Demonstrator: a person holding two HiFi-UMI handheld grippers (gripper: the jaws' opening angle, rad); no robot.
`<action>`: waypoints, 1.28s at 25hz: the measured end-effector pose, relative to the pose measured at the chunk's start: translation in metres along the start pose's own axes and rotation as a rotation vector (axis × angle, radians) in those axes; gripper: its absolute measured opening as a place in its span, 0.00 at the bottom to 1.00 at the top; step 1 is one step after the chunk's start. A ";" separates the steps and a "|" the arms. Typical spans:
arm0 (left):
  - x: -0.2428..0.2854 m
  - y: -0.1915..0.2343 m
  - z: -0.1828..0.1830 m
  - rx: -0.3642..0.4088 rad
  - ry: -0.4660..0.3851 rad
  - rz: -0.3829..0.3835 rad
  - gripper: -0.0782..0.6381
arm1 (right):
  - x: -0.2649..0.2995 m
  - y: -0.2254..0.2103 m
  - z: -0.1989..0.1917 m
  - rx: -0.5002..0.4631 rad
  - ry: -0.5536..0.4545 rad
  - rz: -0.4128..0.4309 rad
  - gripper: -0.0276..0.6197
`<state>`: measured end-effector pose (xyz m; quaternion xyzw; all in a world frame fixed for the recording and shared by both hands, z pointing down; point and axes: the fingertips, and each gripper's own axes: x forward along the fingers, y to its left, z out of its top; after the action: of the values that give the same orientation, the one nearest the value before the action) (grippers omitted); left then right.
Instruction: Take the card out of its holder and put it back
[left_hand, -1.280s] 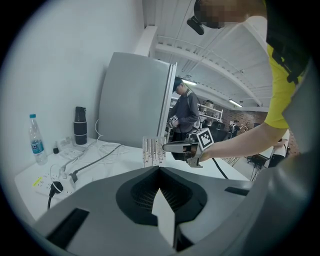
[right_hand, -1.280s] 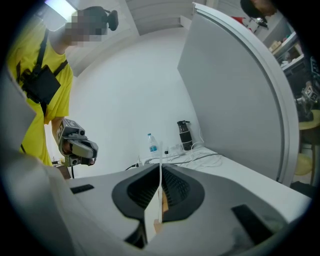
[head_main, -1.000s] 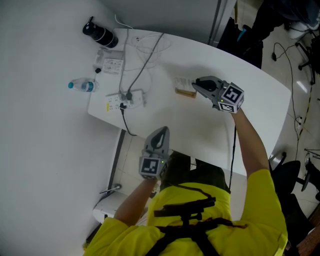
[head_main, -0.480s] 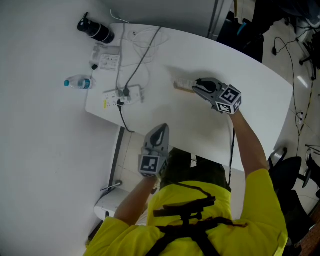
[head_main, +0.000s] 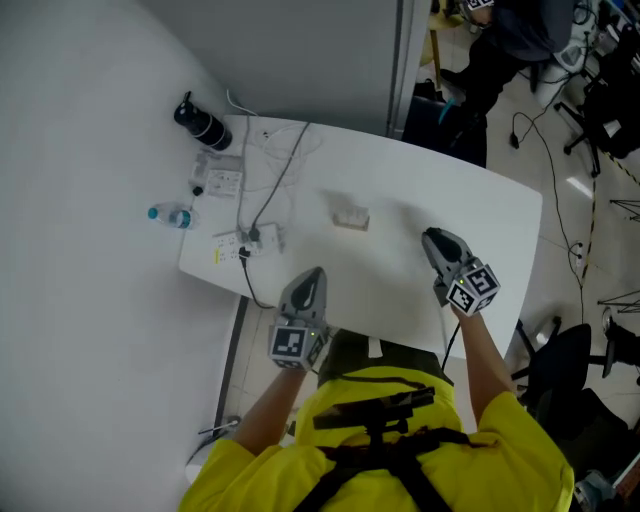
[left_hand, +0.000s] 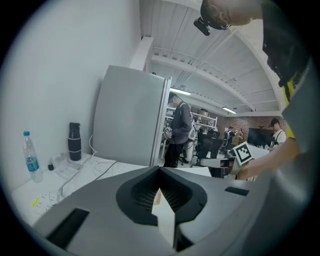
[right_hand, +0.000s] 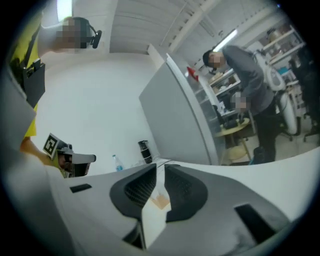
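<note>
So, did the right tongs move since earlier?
Yes: the right tongs pulled back from the card holder toward the table's near edge, jaws just opening, empty.

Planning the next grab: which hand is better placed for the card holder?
Probably right: the right gripper aims at the card holder, its fingers having just been opening, nothing gripped; the left gripper is shut.

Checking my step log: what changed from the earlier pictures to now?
The right gripper has pulled back from the card holder toward the person; its jaws have just been opening, with nothing between them. The left gripper stays shut by the near edge of the table, and the holder is unmoved.
</note>
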<state>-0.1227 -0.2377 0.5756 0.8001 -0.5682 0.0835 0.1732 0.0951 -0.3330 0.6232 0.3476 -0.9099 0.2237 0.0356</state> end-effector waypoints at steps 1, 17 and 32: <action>0.000 -0.003 0.008 0.004 -0.015 -0.009 0.12 | -0.020 0.000 0.010 0.007 -0.022 -0.052 0.08; 0.036 -0.073 0.069 0.092 -0.107 -0.216 0.12 | -0.173 0.014 0.063 -0.004 -0.190 -0.587 0.05; 0.047 -0.105 0.066 0.052 -0.126 -0.305 0.46 | -0.198 0.025 0.054 -0.054 -0.182 -0.636 0.05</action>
<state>-0.0123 -0.2728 0.5108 0.8849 -0.4477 0.0208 0.1272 0.2334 -0.2180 0.5212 0.6317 -0.7609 0.1450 0.0314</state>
